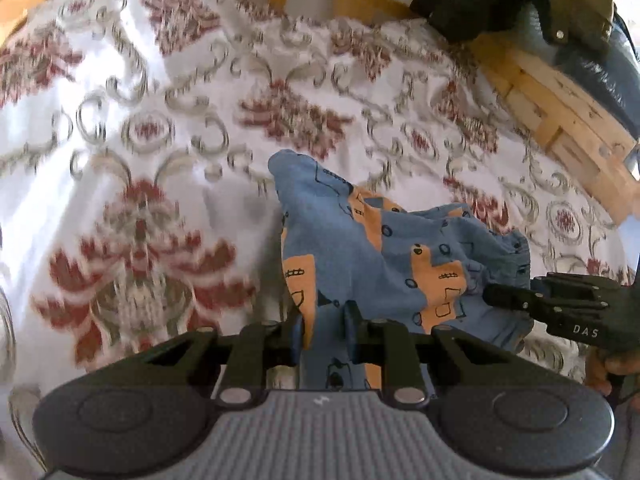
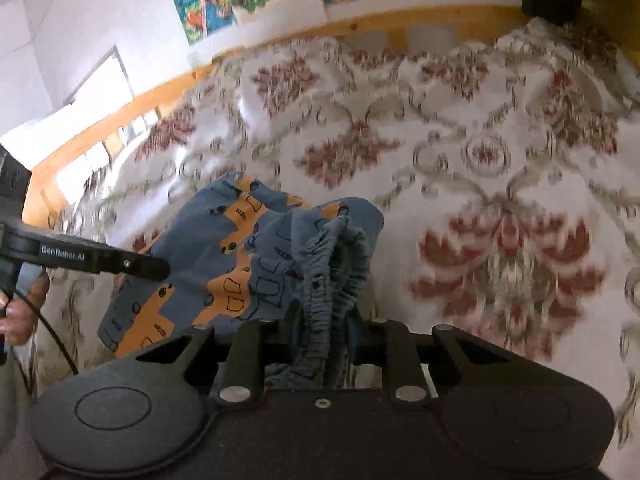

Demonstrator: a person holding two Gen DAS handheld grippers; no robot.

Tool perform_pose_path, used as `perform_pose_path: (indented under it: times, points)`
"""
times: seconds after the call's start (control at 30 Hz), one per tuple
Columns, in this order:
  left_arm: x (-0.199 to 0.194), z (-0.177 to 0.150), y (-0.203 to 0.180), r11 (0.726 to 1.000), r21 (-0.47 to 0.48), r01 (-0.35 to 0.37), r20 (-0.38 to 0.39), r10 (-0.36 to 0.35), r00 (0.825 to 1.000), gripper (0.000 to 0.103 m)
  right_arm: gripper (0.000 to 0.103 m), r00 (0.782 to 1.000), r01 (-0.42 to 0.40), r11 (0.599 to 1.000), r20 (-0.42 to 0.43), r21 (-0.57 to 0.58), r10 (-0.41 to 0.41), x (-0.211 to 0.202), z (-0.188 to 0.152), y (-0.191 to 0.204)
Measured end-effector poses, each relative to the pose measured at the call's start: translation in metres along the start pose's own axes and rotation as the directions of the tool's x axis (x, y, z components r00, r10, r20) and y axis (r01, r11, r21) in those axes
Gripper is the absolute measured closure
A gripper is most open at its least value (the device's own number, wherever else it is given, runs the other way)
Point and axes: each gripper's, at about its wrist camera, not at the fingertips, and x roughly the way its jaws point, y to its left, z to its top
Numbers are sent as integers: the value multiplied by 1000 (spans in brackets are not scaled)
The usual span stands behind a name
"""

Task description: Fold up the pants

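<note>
Left wrist view: the left gripper (image 1: 323, 330) has its jaws clamped on the fabric of the blue and orange pants (image 1: 372, 248), which hang bunched above the bed's floral bedspread (image 1: 160, 120). The right gripper (image 1: 490, 295) reaches in beside them.

Right wrist view: the right gripper (image 2: 320, 336) has its jaws clamped on the pants' (image 2: 240, 256) gathered waistband (image 2: 340, 264); the left gripper (image 2: 162, 268) touches the cloth.

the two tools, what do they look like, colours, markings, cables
Both are matte black handheld tools with linkage arms, silver pivot pins and round discs on a wide body. The left tool has a ribbed grey plate; seen from the right wrist, its finger reads "GenRobot.AI" and a black cable trails from its grip. The right tool has a black plate with one screw; its side reads "DAS".
</note>
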Motion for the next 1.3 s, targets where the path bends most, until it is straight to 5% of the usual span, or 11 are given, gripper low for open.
perform_pose_path:
  times: [0.23,0.4,0.63,0.93,1.03,1.17,1.3]
  points:
    - [7,55,15,999,-35,26,95,-23,995,81,81,996,-30,998,90,47,25,23,54,-25]
    - [31,80,37,995,-98,36,94,-27,995,81,81,995,-44,996,90,74,38,52,72,-38]
    - [83,68,66,987,-158,36,-22,-40,999,81,81,1000,-11,992,-23,122,14,91,54,-54]
    - [84,66,74,981,-183,69,-18,-73,997,80,79,1000,-22,991,-14,132,24,92,46,-56]
    - [81,65,71,983,-168,75,-7,-77,997,74,67,1000,-22,992,-14,124,24,89,46,-55]
    - [71,64,67,983,-173,65,11,-64,998,42,36,1000,-2,994,16,107,0,75,44,-45]
    - [46,60,56,988,-154,30,55,-22,998,23,18,996,40,996,71,83,-46,52,42,-30]
